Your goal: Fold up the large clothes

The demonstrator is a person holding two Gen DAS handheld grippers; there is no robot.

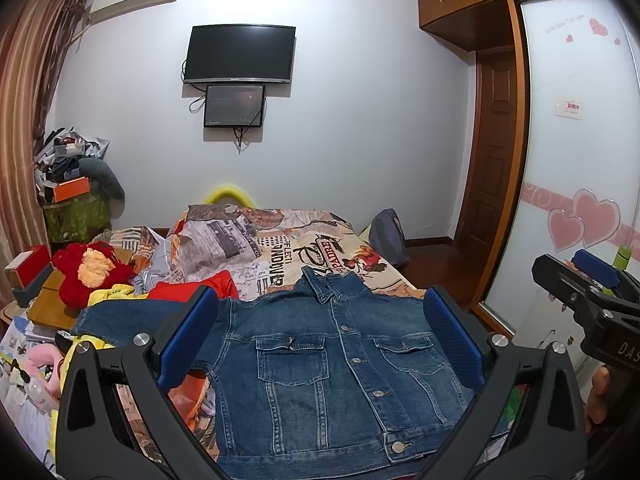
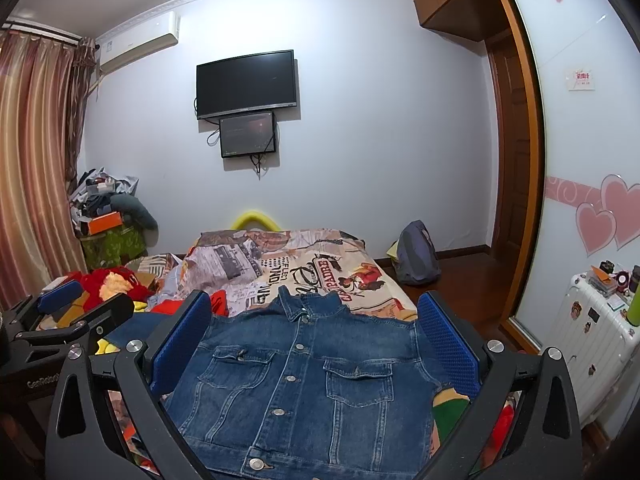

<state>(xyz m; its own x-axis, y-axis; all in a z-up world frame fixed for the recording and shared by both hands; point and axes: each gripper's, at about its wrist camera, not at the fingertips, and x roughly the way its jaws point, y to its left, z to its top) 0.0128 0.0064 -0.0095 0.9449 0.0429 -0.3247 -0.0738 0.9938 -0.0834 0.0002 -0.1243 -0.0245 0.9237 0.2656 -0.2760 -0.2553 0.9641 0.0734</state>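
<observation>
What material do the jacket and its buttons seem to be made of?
The jacket looks like blue denim: matte, faded along the stitched seams, with two flapped chest pockets. Its buttons look like metal, since they are silvery and catch the light, though coated plastic is possible.

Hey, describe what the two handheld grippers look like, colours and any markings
Both are matte black frames with silver bolt heads and two blue, dimple-textured finger pads. The left gripper shows white "GeeRobot" lettering on its body in the right wrist view; the right gripper shows partial white letters "DAS" in the left wrist view. No cables visible.
</observation>
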